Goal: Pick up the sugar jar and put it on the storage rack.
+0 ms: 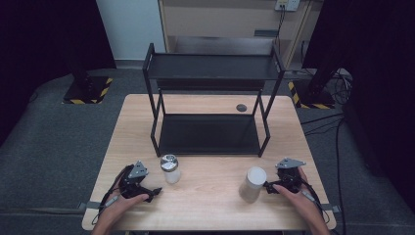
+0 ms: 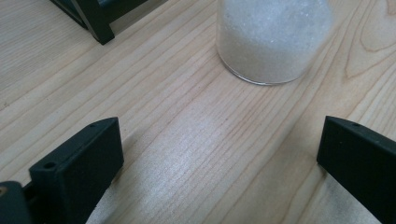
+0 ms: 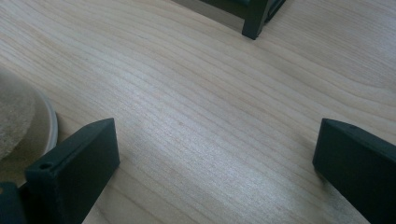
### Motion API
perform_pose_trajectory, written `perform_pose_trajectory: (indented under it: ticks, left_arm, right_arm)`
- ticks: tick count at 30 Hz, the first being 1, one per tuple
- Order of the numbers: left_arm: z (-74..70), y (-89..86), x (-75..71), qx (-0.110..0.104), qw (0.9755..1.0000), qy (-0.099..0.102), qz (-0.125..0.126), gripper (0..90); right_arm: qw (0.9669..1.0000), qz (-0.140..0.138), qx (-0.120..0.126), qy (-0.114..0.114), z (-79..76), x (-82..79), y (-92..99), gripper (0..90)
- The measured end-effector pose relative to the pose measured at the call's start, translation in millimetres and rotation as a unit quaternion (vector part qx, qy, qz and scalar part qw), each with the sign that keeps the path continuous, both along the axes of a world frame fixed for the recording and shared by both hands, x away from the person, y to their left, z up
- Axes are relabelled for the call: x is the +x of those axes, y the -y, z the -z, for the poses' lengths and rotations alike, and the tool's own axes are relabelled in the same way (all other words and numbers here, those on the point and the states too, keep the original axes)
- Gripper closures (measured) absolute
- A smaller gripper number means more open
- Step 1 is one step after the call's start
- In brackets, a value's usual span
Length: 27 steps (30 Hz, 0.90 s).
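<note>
A pale wooden table (image 1: 205, 196), its grain running in long wavy lines, carries a black metal two-tier shelf rack (image 1: 210, 105) of thin square-section posts and flat dark shelves. In front of the rack's near left post stands a small clear glass shaker (image 1: 170, 169) with a shiny metal cap, filled with fine white granules. In the left gripper view the shaker (image 2: 273, 39) shows as a round, smooth-walled glass base packed with sparkling white grains, standing on the wood just ahead of the jaws and apart from them. To the right stands a taller cylindrical jar (image 1: 252, 184) with a flat white lid and a pale, cloudy body.

The left gripper (image 1: 155, 191), black and blocky with a grey three-cornered plate on top, rests low on the table just left of the shaker, its jaws spread wide with bare wood between them. The right gripper (image 1: 267, 186) sits just right of the jar, jaws likewise released and grasping nothing; in the right gripper view the jar's rounded edge (image 3: 28, 126) lies beside one jaw, outside the gap.

A small dark round disc (image 1: 241, 107) lies at the table's far side behind the rack. Grey carpet (image 1: 49, 142) surrounds the table.
</note>
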<state>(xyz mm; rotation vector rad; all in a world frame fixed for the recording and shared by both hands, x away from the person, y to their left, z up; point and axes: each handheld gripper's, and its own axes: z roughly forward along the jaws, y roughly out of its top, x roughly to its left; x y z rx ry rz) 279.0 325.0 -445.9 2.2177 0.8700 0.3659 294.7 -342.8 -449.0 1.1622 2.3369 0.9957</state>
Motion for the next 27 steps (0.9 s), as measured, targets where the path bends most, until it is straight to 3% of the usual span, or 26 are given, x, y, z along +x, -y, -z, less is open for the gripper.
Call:
perform_pose_trajectory:
  ticks: [6, 27]
  left_arm:
    - [-0.1, 1.4, -1.0, 0.000, 1.0000, 0.005, 0.006, 1.3]
    - [-4.8, 2.8, -4.5, -0.030, 0.9984, 0.032, 0.036, 2.3]
  right_arm:
    - [1.0000, 0.001, 0.000, 0.000, 0.1, -0.4, -0.2, 0.9]
    - [1.0000, 0.002, 0.000, 0.000, 0.1, -1.0, -0.5, 0.9]
